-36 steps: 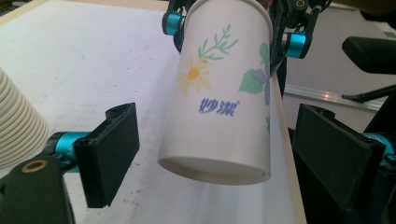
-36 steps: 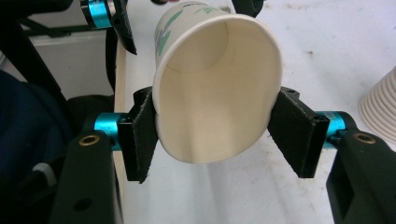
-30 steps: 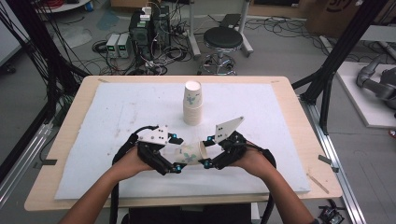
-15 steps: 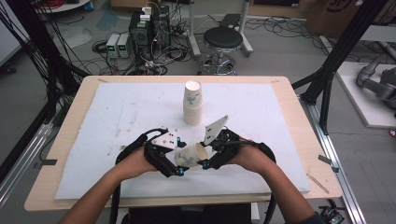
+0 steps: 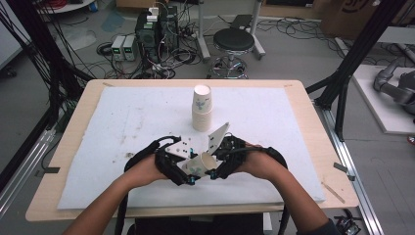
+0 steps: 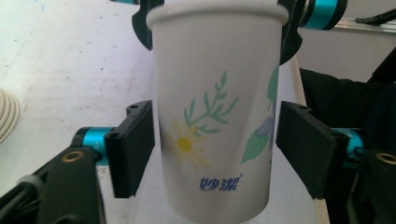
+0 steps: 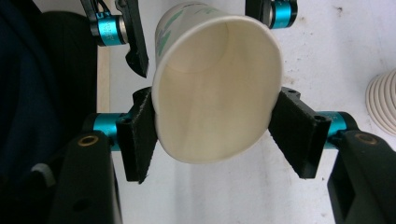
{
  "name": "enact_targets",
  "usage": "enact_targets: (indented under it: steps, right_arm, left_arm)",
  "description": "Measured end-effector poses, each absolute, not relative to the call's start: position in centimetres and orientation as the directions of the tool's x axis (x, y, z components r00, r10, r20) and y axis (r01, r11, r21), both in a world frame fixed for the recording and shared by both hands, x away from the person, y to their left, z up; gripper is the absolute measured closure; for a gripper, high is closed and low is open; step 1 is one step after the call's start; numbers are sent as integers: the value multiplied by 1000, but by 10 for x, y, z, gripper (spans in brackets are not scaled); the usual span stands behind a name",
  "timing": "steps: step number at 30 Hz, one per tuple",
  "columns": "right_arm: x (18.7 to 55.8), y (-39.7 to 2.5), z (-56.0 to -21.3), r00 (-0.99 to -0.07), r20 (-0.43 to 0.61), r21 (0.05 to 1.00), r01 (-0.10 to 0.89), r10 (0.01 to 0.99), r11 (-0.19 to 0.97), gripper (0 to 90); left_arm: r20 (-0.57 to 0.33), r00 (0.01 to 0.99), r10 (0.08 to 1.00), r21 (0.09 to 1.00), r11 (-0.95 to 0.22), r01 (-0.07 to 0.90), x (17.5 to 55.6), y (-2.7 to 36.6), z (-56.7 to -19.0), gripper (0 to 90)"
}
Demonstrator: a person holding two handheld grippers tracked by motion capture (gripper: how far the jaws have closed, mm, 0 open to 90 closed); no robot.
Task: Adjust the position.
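Our right gripper (image 7: 215,135) pinches the white flower-printed paper cup (image 7: 215,88) at its squashed rim; our left gripper (image 6: 215,144) jaws stand spread beside it.

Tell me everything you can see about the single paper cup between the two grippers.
The white paper cup has a rolled rim, a printed yellow flower, green leaves and blue characters. It lies roughly on its side above the white mat. The right gripper squeezes its rim, bending the mouth into an oval. The left gripper brackets its body; its jaws stand at the wall, and contact is not clear.
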State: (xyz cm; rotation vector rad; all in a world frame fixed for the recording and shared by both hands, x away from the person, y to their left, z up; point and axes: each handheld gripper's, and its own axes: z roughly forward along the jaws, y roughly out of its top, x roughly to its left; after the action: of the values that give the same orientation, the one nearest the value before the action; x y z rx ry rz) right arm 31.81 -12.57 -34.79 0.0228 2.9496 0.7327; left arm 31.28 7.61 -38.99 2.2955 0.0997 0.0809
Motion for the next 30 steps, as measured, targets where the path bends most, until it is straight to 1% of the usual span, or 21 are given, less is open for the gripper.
enact_targets:
  steps: [2, 4, 6, 11, 13, 14, 16, 17, 19, 22, 25, 27, 28, 30]
  right_arm:
    - [318, -124, -348, -994, -101, 455, -21, 28, 890, 361]
    - [317, -122, -348, -994, -103, 451, -25, 24, 892, 361]
    - [316, -120, -348, -994, -105, 440, -29, 19, 898, 362]
    - [316, -120, -347, -994, -105, 441, -31, 17, 897, 361]
    - [317, -121, -347, -996, -88, 465, -14, 30, 885, 318]
    - [317, -121, -347, -996, -88, 465, -14, 30, 885, 318]
    - [318, -122, -347, -997, -70, 493, 5, 45, 870, 284]
    - [320, -123, -347, -997, -67, 511, 3, 44, 859, 251]
    - [320, -126, -345, -995, -60, 534, 33, 77, 845, 215]
    - [321, -132, -340, -994, -47, 596, 54, 102, 801, 214]
    - [320, -140, -335, -989, -64, 647, 62, 134, 760, 214]
    - [320, -147, -333, -984, -69, 683, 73, 163, 727, 215]
    - [320, -151, -333, -982, -70, 700, 78, 177, 710, 215]
    - [320, -160, -333, -974, -68, 733, 98, 216, 673, 215]
  left_arm:
    - [20, 995, 96, 748, -661, 49, 313, 74, -391, 323]
    - [19, 996, 84, 737, -674, 43, 314, 73, -391, 357]
    - [15, 996, 85, 734, -677, 47, 314, 72, -392, 366]
    - [5, 996, 85, 745, -665, 53, 315, 73, -393, 375]
    - [-12, 996, 92, 764, -642, 68, 315, 74, -395, 362]
    - [-22, 995, 99, 772, -630, 79, 314, 75, -396, 362]
    - [-24, 995, 100, 782, -618, 81, 315, 76, -397, 355]
    - [-29, 994, 104, 784, -615, 87, 315, 77, -398, 352]
    - [-39, 993, 116, 793, -601, 101, 315, 78, -400, 347]
    - [-49, 990, 134, 816, -567, 117, 317, 82, -403, 340]
    - [-60, 984, 168, 846, -515, 140, 317, 89, -408, 339]
    - [-55, 978, 199, 861, -486, 148, 317, 95, -410, 339]
    - [-69, 974, 218, 878, -450, 163, 317, 98, -411, 339]
    - [-75, 966, 247, 893, -415, 175, 318, 105, -413, 339]
